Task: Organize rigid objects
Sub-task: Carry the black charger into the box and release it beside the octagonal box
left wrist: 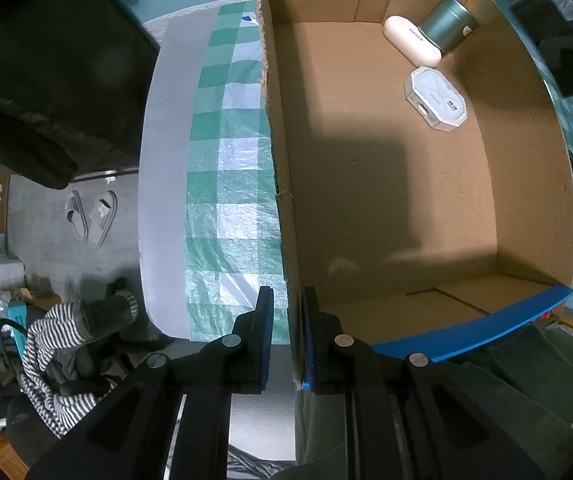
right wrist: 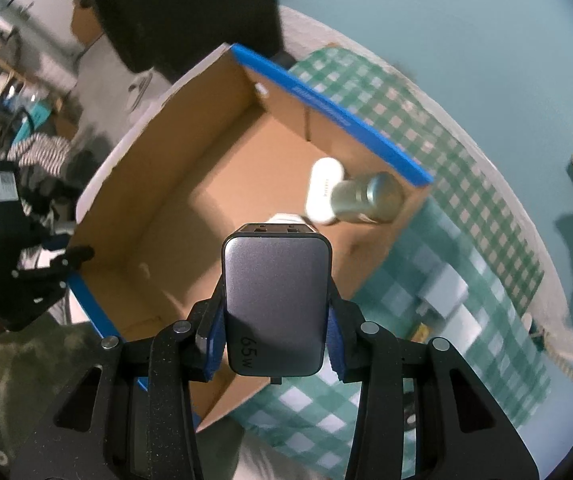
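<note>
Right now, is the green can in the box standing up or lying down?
Lying down. The green can rests on its side beside the white case.

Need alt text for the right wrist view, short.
The right tongs grip a grey 65W charger above an open cardboard box on a green checked cloth. Inside, at the far corner, lie a white case and a metal tin.

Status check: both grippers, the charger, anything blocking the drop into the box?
Left gripper shut on box wall. Right gripper shut on charger, above box. Case, tin, packet at far corner; near floor open.
</note>
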Demonstrator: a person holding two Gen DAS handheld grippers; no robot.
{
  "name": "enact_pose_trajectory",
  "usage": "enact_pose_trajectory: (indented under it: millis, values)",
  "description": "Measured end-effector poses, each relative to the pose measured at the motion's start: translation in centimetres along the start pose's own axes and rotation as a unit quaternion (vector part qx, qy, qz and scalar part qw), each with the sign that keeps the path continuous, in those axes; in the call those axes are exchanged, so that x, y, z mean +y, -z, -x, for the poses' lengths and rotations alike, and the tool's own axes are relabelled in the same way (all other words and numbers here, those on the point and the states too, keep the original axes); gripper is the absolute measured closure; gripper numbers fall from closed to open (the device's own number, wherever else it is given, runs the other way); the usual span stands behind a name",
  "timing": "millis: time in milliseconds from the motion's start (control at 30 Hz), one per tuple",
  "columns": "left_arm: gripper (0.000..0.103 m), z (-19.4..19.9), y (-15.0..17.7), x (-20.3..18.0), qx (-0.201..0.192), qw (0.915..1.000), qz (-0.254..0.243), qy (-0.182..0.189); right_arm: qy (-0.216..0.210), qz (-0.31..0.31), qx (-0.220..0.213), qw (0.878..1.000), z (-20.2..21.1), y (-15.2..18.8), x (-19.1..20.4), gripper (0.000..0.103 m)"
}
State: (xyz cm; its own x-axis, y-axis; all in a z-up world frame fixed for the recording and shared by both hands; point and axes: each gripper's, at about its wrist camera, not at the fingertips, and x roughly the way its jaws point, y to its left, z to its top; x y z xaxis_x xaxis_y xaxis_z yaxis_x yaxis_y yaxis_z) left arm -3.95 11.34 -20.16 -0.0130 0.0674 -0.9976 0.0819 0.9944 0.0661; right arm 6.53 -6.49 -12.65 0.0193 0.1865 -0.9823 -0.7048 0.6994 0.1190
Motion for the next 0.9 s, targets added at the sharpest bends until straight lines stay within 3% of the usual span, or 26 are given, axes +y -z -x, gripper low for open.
enact_pose_trajectory:
  millis: [333,900]
  values:
    - [0.089,0.1,0.1,0.1,-0.001,1.0000,0.004,0.000,0.022,0.076,0.044,0.996,-4.9,-0.2,2.6,0.063]
    - [0.089,0.1,0.1,-0.1,0.002,0.9998,0.017,0.002,0.044,0.136,0.100,0.985,-9.4,0.7,3.1,0.063]
